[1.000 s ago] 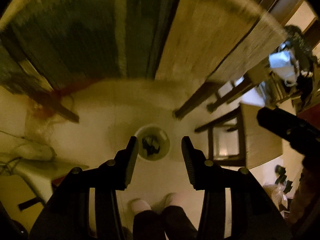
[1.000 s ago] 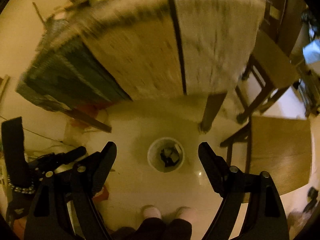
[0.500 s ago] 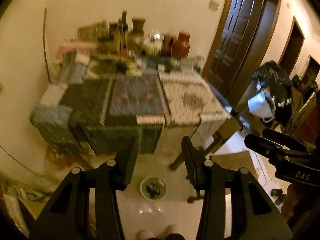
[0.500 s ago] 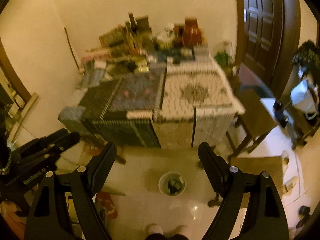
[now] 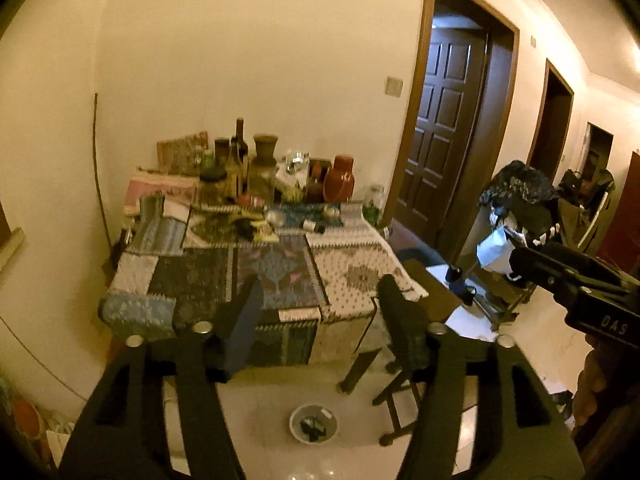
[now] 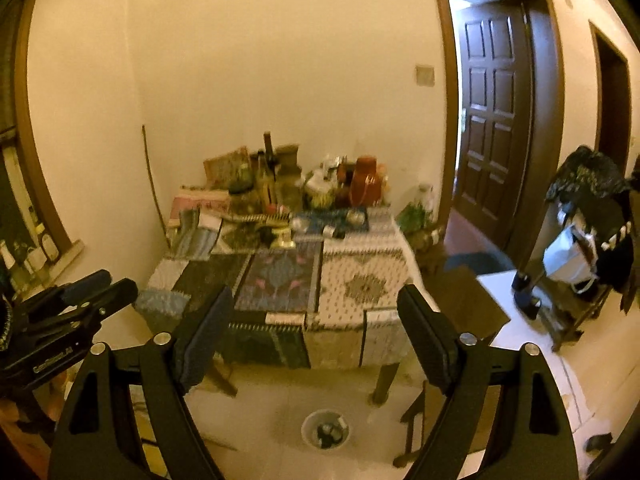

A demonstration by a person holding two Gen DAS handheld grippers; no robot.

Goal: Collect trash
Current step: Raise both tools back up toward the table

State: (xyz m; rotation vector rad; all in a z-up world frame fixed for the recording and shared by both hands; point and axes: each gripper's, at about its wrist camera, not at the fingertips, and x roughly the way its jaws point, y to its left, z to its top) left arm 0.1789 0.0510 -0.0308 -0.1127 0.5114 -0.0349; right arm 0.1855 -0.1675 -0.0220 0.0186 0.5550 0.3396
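Patchwork cloth covers the desk; its near half is bare, clutter crowds the far edge by the wall: bottles, jars, a red jug, small cans and wrappers along the far-middle strip.

Trash bin, a small white tub, sits on the tiled floor just off the desk's near edge, near the front right leg. Dark scraps already lie inside it.

Left gripper: jaws opening, nothing between them. Right gripper: jaws opening too, already wide, likewise empty. Both point out over the near edge toward the far clutter.

Step in hand, as I read it: pick the next piece of trash off the desk.

How to do it well:
- Choose a loose item first, such as the small can near the far right corner; whether it is really trash is hard to tell from here.
- Come in over the bare near half, low, so the jaws do not clip the tall bottles.
- Close on one item only, clear of the cloth.
- Carry it back over the near edge and release right above the bin.
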